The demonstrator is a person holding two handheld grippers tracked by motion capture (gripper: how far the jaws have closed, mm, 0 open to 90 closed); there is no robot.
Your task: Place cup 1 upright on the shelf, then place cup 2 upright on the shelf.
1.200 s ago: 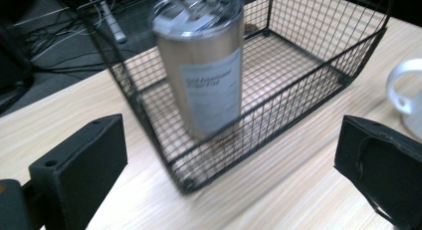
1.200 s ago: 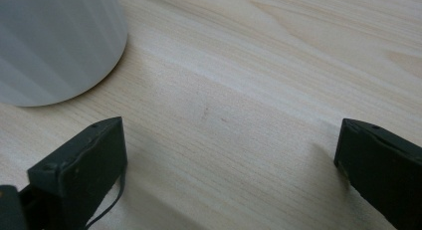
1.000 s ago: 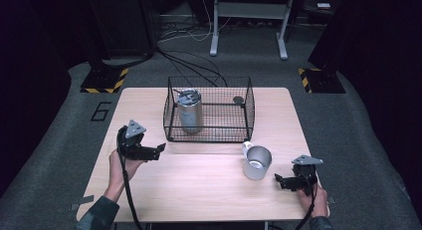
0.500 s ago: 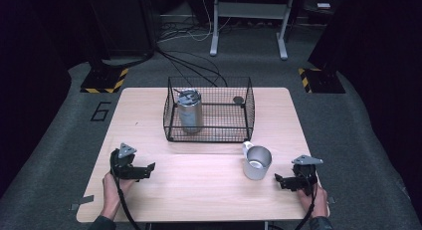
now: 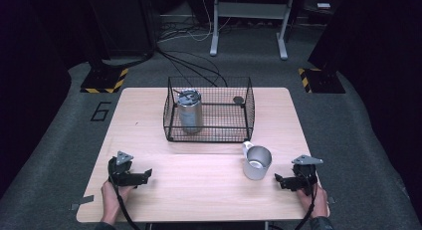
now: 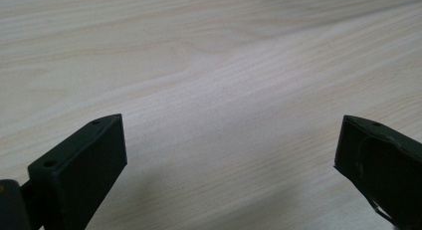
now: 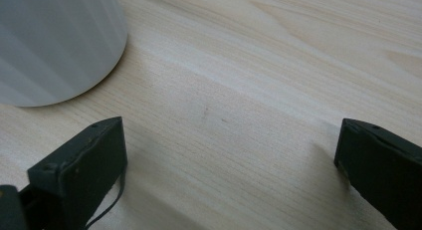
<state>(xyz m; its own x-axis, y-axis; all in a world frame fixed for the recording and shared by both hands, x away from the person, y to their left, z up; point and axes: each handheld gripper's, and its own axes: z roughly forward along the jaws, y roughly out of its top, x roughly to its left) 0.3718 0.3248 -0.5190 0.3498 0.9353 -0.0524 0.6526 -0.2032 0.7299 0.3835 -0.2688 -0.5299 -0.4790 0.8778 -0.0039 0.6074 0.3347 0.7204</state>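
Lowered near the table edge, left gripper (image 5: 142, 175) gapes empty; right gripper (image 5: 279, 180) gapes beside mug (image 5: 257, 162).

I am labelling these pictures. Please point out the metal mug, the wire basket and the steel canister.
metal mug (image 5: 256, 164), high view, on its outer wall.
wire basket (image 5: 209, 134), high view, on its front mesh wall.
steel canister (image 5: 189, 116), high view, on its body.

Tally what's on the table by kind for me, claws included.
Wire baskets: 1, the wire basket
Metal canisters: 1, the canister standing inside it
Small dark round pieces: 1, the dark disc in the basket
Metal mugs: 1, the mug
Claws: 2, left claw, right claw
Total: 6
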